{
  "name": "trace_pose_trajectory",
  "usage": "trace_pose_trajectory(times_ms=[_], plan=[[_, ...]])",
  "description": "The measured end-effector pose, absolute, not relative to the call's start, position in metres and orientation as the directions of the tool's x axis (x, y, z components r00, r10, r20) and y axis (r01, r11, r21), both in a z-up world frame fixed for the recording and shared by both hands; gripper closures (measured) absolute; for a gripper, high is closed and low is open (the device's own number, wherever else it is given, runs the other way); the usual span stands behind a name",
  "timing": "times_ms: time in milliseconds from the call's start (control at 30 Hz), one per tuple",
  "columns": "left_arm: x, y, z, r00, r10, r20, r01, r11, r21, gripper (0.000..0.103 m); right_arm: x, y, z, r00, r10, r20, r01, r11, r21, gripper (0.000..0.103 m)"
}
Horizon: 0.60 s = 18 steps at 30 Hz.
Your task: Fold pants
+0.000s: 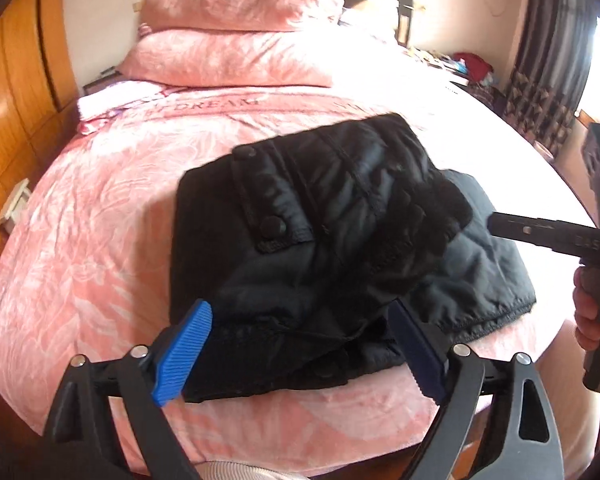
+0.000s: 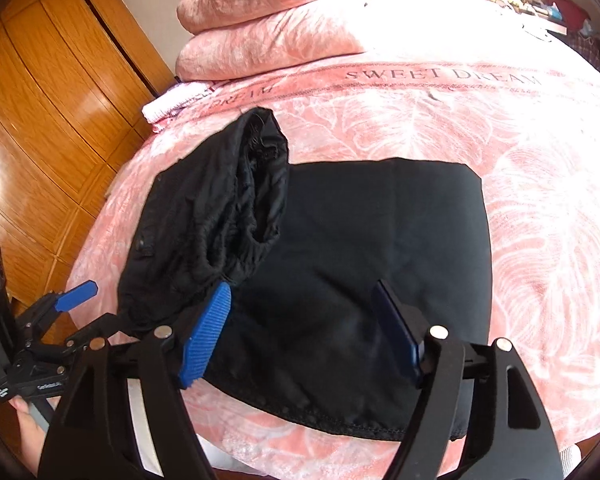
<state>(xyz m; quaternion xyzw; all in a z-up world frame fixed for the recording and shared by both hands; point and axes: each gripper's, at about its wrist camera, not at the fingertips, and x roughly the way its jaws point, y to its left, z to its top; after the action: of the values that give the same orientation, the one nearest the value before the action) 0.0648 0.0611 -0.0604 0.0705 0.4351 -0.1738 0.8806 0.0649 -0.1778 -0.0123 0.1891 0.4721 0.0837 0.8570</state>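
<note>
Black pants lying folded on the pink bed, both grippers spread wide.

We are seeing the pants (image 1: pixel 340 240) at frame centre on the bedspread (image 1: pixel 100 240). Left gripper (image 1: pixel 300 352) is standing with fingers (image 1: pixel 184 352) wide, clamping nothing; right gripper (image 2: pixel 308 336) is likewise wide at the lower hem, gripping nothing.

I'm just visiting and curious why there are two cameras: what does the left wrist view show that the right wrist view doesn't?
Only the left wrist view shows the striped curtain and the snap buttons on the pants' pocket flap. Only the right wrist view shows the full words SWEET DREAM and the pants' flat, smooth half. Both share the black pants folded on the pink bedspread, the stacked pink pillows, the wooden wardrobe, and the open left gripper and open right gripper.
</note>
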Motion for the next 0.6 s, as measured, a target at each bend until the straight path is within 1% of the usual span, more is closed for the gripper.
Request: trace_pose_trajectory(times_ms=[33, 133, 267, 400, 533, 600], plan=[[0.069, 0.064, -0.061, 0.571, -0.213, -0.793, 0.332, 0.943, -0.014, 0.012, 0.073, -0.175, -0.008, 0.537, 0.336, -0.773, 0.025, 0.91, 0.413, 0.026], [0.086, 0.078, -0.065, 0.554, -0.171, -0.815, 0.237, 0.971, -0.042, 0.012, 0.09, -0.165, -0.003, 0.526, 0.367, -0.767, -0.004, 0.903, 0.429, 0.025], [0.099, 0.09, -0.077, 0.518, -0.136, -0.845, 0.157, 0.986, -0.062, 0.012, 0.113, -0.154, -0.007, 0.499, 0.372, -0.783, 0.002, 0.903, 0.43, 0.025], [0.105, 0.095, -0.089, 0.496, -0.086, -0.864, 0.11, 0.993, -0.035, 0.012, 0.13, -0.144, -0.026, 0.452, 0.337, -0.826, 0.019, 0.922, 0.386, 0.025], [0.111, 0.094, -0.09, 0.493, -0.085, -0.866, 0.111, 0.993, -0.035, 0.012, 0.133, -0.136, -0.042, 0.409, 0.28, -0.869, 0.026, 0.948, 0.317, 0.025], [0.115, 0.09, -0.09, 0.495, -0.061, -0.867, 0.11, 0.994, -0.008, 0.012, 0.131, -0.134, -0.043, 0.406, 0.266, -0.874, 0.018, 0.954, 0.299, 0.025]])
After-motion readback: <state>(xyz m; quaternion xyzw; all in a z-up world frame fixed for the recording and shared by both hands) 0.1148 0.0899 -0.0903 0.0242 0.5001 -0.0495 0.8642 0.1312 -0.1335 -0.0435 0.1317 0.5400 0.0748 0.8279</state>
